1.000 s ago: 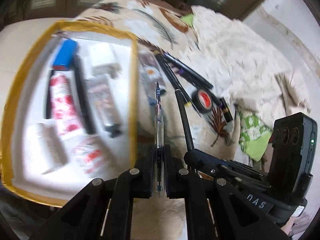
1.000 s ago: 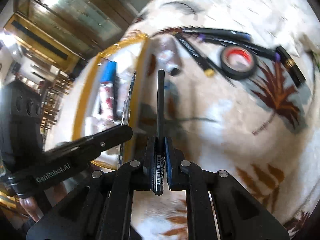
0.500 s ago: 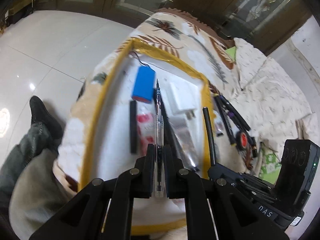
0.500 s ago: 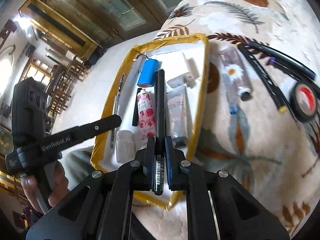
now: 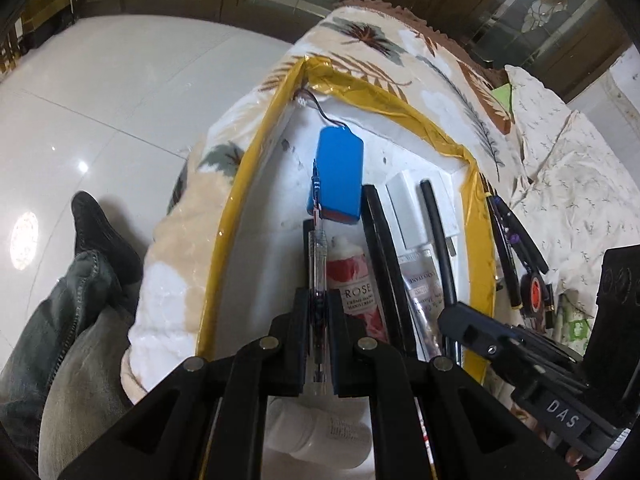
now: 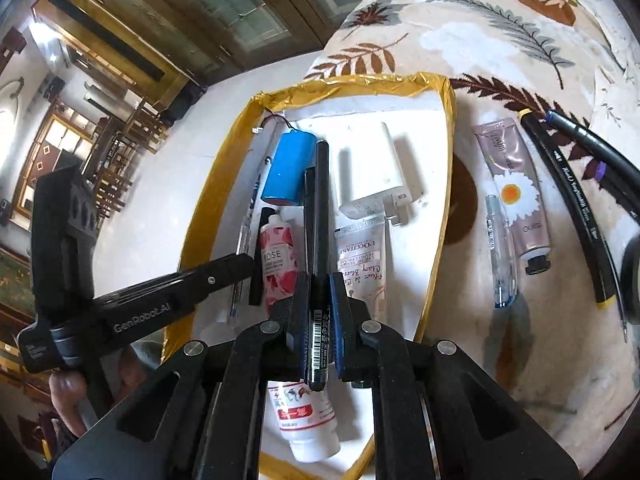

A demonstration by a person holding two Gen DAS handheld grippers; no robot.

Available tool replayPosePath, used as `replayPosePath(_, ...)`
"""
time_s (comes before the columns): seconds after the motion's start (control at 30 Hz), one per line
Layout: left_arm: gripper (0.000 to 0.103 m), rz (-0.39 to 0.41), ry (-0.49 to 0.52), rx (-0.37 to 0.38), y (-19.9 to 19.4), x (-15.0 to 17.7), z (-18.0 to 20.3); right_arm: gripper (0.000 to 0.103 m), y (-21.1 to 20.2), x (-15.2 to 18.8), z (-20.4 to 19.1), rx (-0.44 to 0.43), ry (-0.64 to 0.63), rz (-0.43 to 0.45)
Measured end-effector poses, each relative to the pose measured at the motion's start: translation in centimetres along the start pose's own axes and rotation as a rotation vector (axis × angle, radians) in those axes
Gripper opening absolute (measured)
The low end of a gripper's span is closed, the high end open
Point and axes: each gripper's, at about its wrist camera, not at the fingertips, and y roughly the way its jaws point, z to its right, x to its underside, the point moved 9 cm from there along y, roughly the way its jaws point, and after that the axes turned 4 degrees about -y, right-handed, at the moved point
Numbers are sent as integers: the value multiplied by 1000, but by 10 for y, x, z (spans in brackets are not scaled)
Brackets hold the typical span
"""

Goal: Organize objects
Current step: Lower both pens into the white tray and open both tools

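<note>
At lower centre of each wrist view: my left gripper (image 5: 319,316) pinches a clear pen (image 5: 318,272), my right gripper (image 6: 319,304) a black marker (image 6: 320,216), both over the yellow-rimmed tray (image 6: 434,276). Both items likely light, stiff, slick-barrelled; best gripped mid-barrel, as now.

Left tool (image 5: 319,312) pitched steeply down, jaws clamped on a clear pen (image 5: 317,264) pointing to 12 o'clock. Right tool (image 6: 319,312) angled down, jaws clamped on a black pen (image 6: 320,216), also toward 12. Hand (image 6: 76,400) gripping the left tool's handle at 8 o'clock in the right view.
</note>
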Motion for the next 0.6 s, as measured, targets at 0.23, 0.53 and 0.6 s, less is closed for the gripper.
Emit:
replayPosePath(0.23,7,0,24,-66,5,1,-2,9,13,-2,2,30,-16,-19)
replayPosePath(0.53,7,6,31,-81,6,-1,-2,9,19,-4,-1,49,-26,-25)
replayPosePath(0.6,7,6,35,-83,6,0,-2,9,20,-4,-1,45,-20,-24)
